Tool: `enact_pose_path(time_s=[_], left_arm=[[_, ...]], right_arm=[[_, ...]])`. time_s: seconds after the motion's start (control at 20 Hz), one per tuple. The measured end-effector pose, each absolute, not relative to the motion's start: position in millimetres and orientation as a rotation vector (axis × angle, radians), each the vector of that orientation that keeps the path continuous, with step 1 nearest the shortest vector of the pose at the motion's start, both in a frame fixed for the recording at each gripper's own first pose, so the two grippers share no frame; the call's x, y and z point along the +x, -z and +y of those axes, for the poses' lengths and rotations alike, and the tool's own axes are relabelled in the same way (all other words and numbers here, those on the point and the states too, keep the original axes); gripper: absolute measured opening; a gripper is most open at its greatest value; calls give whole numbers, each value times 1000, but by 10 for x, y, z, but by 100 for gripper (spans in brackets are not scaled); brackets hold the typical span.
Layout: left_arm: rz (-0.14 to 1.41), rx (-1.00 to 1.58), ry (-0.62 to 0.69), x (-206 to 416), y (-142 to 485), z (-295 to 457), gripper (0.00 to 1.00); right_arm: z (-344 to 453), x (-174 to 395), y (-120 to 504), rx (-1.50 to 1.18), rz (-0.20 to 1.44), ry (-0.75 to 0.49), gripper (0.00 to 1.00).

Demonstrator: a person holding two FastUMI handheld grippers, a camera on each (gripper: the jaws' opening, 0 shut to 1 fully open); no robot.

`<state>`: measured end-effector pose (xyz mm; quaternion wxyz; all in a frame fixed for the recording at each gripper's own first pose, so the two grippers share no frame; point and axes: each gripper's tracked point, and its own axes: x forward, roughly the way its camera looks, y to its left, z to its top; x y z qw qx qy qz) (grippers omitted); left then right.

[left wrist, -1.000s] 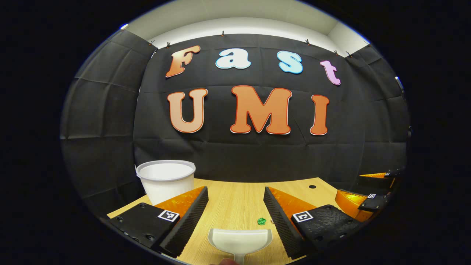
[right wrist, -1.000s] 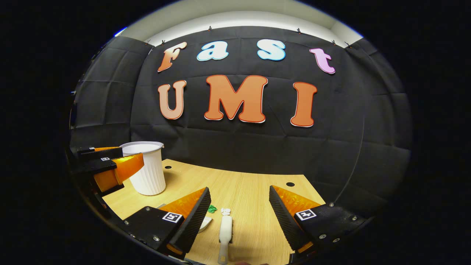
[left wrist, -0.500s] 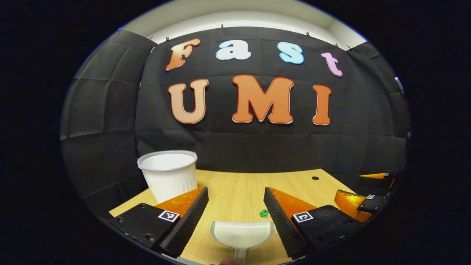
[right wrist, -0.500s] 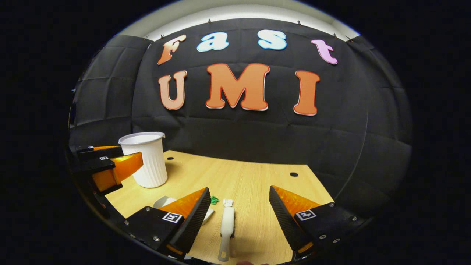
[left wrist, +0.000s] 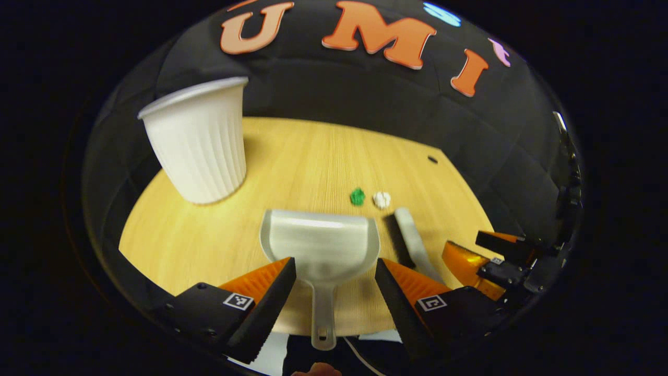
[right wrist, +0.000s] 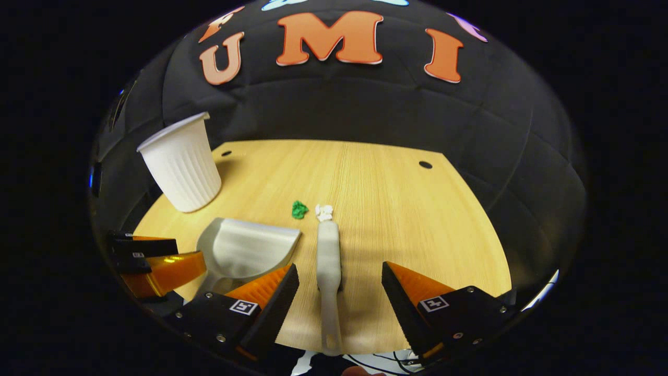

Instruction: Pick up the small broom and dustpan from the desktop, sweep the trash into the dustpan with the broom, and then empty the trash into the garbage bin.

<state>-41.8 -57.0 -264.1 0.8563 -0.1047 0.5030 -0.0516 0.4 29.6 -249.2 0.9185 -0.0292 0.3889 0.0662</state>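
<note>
Both my claws hung spread wide above the near edge of the desk (right wrist: 417, 209), gripping nothing. L claw (left wrist: 334, 284) had its fingers apart w/ the dustpan (left wrist: 321, 243) handle running between them; I couldn't tell that either pad touched it. R claw (right wrist: 339, 290) was likewise apart, straddling the small broom (right wrist: 329, 261) handle, no contact that I could see. In the left gripper view the R claw (left wrist: 482, 256) sat just beside the broom (left wrist: 412, 243) at the desk's near-right edge.

Dustpan lay flat at the near edge, mouth facing the far edge, handle poking past the near edge toward me. Broom lay just right of it, head end toward the trash. Trash was two bits, a green scrap (right wrist: 299, 209) and a white scrap (right wrist: 324, 211), just beyond the broom's head, about mid-desk. Garbage bin (right wrist: 180, 162), a white ribbed cup shape, stood upright at the far-left corner.

Step in hand, as I judged it: lining up for pickup, nothing lifted yet, so the task was barely begun. Next move called for dropping each claw onto its handle and closing squarely; both handles are thin and low, so a skewed pinch could slide them off the near edge.

Writing: I saw no brand or label on the tools or bin; only small square b/w markers on my claws, not readable as text.
</note>
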Motion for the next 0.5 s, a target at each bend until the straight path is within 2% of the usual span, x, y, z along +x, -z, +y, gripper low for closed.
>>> enact_pose_path(time_s=[0.25, 0.5], left_arm=[[1290, -154, 125, -512, 2627, -548, 98], [1522, -176, 114, -734, 2640, -653, 99]], right_arm=[[346, -1, 2993, -148, 990, -138, 96], [323, 189, 3294, -174, 1083, -104, 97]])
